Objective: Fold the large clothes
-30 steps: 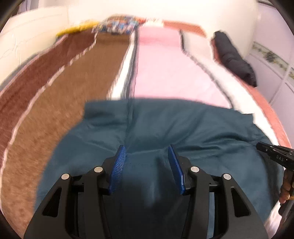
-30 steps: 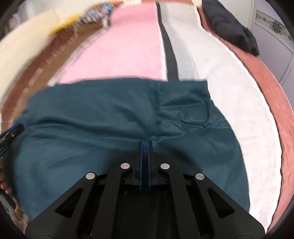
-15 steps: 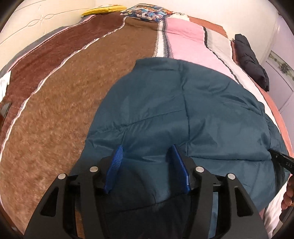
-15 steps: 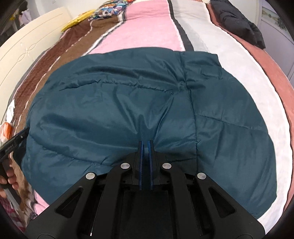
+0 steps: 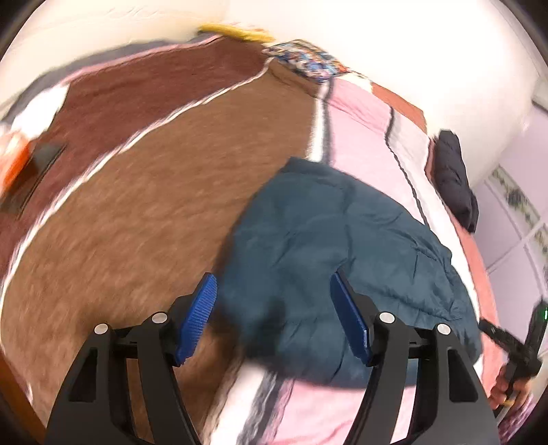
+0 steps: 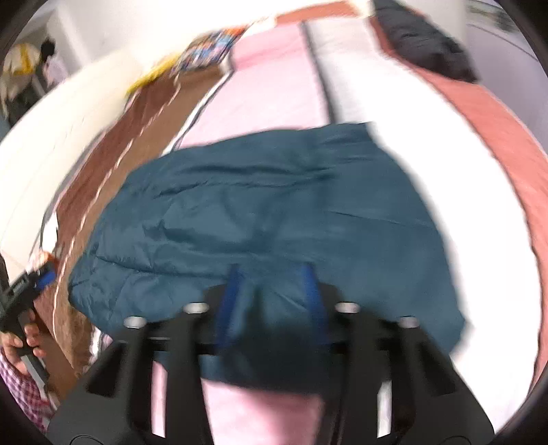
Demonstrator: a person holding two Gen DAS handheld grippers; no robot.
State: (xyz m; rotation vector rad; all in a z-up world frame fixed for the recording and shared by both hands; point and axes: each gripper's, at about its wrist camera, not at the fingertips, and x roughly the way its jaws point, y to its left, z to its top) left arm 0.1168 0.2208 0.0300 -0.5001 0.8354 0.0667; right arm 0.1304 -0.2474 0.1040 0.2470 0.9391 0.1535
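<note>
A dark teal puffer jacket (image 5: 328, 253) lies folded in a compact shape on the striped bed; it also fills the middle of the right wrist view (image 6: 267, 219). My left gripper (image 5: 274, 318) is open and empty, raised above the jacket's near left edge. My right gripper (image 6: 270, 301) is open, its blue pads apart over the jacket's near edge, holding nothing. The right gripper also shows at the right edge of the left wrist view (image 5: 513, 345), and the left gripper at the left edge of the right wrist view (image 6: 24, 294).
The bed cover (image 5: 137, 205) has brown, pink, white and rust stripes. A folded black garment (image 5: 452, 178) lies at the far right of the bed. A patterned pillow (image 5: 304, 61) and a yellow item (image 5: 236, 32) lie by the headboard. A wall runs behind.
My right gripper has opened and let go of the jacket. My left gripper has opened wider. Both have pulled back from the jacket, which now lies flat and folded.
</note>
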